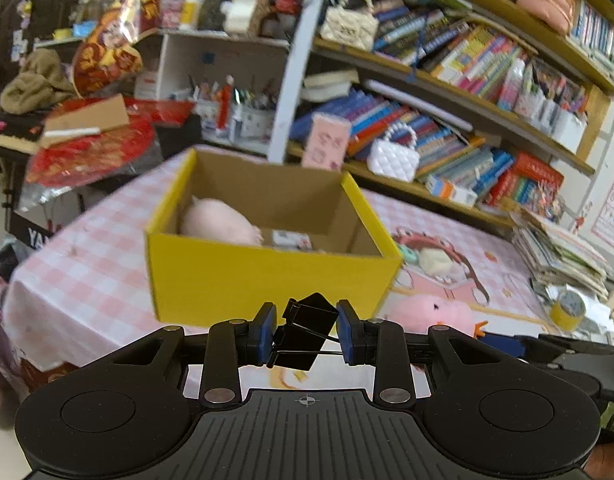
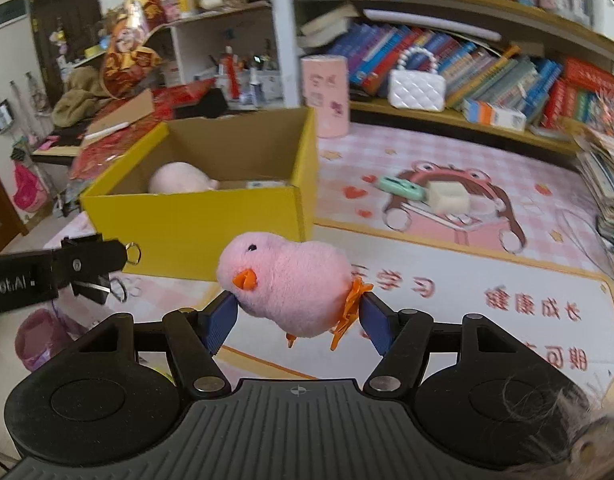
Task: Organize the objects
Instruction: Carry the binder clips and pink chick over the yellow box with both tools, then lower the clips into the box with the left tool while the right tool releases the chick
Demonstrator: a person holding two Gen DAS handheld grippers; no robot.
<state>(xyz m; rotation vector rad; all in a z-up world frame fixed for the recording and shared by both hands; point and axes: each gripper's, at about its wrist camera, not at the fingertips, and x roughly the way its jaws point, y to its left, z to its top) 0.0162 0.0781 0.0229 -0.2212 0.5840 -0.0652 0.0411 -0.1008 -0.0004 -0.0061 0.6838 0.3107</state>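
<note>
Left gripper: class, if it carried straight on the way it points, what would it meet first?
Most likely the near wall of the yellow box, right ahead of the left gripper and its binder clip. Depth is unclear.

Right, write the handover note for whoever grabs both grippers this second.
Left gripper: shut on the black binder clip, short of the yellow box.
Right gripper: shut on the pink plush chick, also short of the box.
Done: a pink plush and a small card pack lie in the box.
Left: drop both held items in; the mint green item and cream block remain on the mat.
</note>
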